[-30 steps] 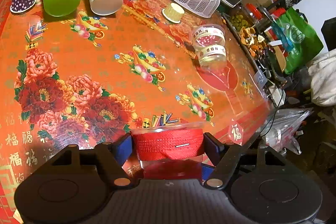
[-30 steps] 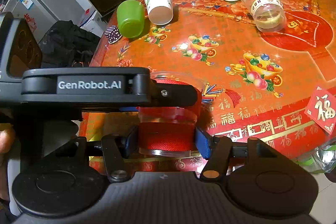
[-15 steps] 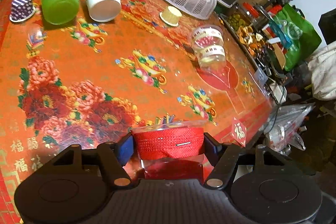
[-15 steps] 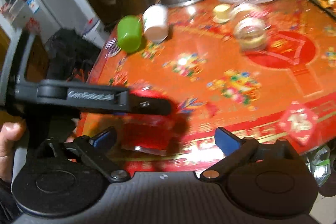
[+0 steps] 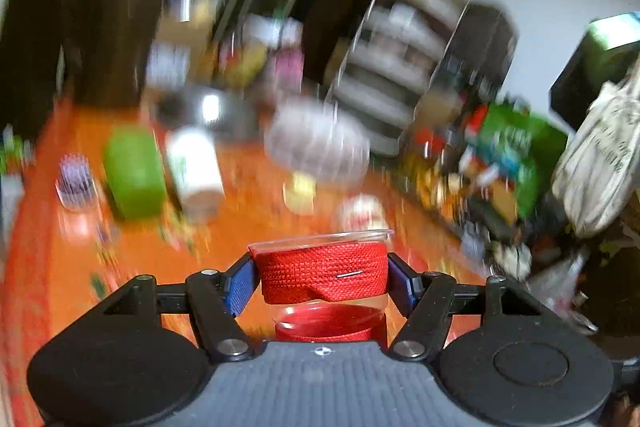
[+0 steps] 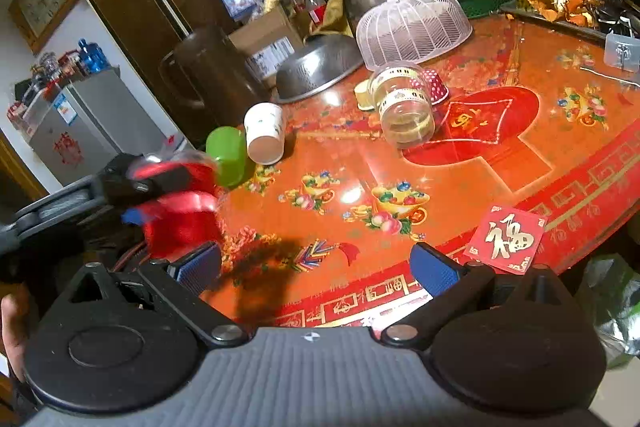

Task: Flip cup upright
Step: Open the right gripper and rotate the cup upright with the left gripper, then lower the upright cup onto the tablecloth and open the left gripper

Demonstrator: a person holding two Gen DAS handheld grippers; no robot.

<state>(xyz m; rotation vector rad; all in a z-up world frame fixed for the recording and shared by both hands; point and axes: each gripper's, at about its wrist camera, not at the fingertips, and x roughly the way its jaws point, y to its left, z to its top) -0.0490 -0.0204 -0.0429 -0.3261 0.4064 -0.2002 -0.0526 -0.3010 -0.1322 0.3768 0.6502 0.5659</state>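
Observation:
My left gripper (image 5: 322, 281) is shut on a clear plastic cup wrapped in red fabric bands (image 5: 322, 269); the cup's rim points away from the camera. The left wrist view is blurred by motion. In the right wrist view the same cup (image 6: 180, 211) shows blurred at the left, held by the left gripper above the table's near-left edge. My right gripper (image 6: 316, 265) is open and empty, over the near edge of the orange flowered table (image 6: 400, 163), apart from the cup.
On the table lie a green cup (image 6: 227, 155), a white paper cup (image 6: 264, 133), a clear jar (image 6: 404, 105), a red dotted cup (image 6: 434, 87), a white mesh cover (image 6: 414, 25) and a steel bowl (image 6: 316, 67). A red card (image 6: 508, 239) lies near the front edge.
My right gripper let go of the cup, opened and drew back to the right. My left gripper keeps the cup and is swinging fast, tilting its view up from the table.

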